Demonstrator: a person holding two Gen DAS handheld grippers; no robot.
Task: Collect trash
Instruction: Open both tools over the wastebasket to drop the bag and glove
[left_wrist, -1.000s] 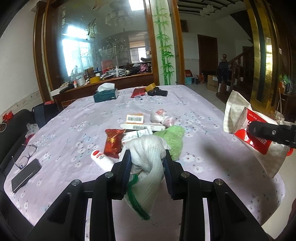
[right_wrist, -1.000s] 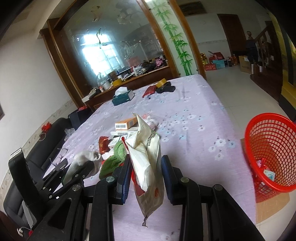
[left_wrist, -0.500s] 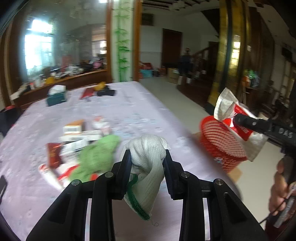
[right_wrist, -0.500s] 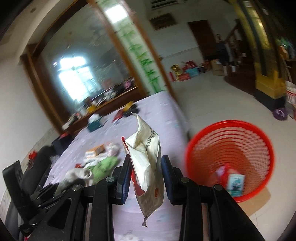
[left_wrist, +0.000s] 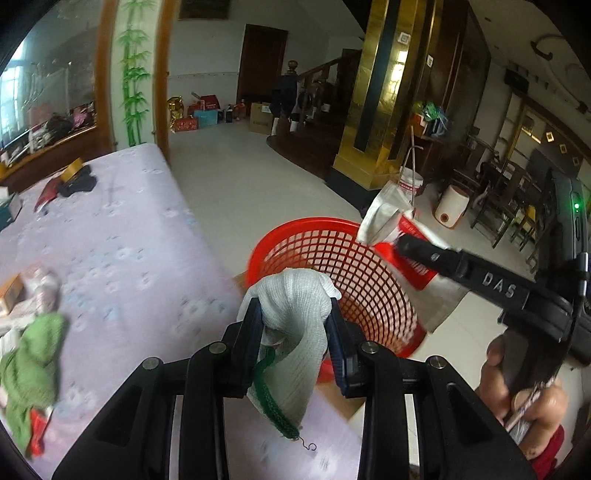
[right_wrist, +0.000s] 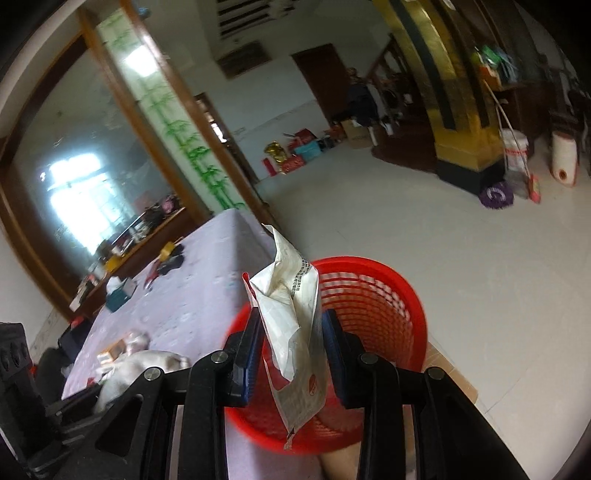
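The left hand-held gripper clamps a white glove; the right hand-held gripper, jaws just easing wider, holds a crumpled bag. Both hang over one red basket beside the tabletop, where perhaps one green cloth lies, blurred.

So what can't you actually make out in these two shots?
- Red basket contents: right wrist view, hidden by the held wrapper and gripper.
- Trash left on the table: left wrist view, motion-blurred.
- Wrapper print: both views, too small.
- White glove's lower end: left wrist view, partly behind the fingers.
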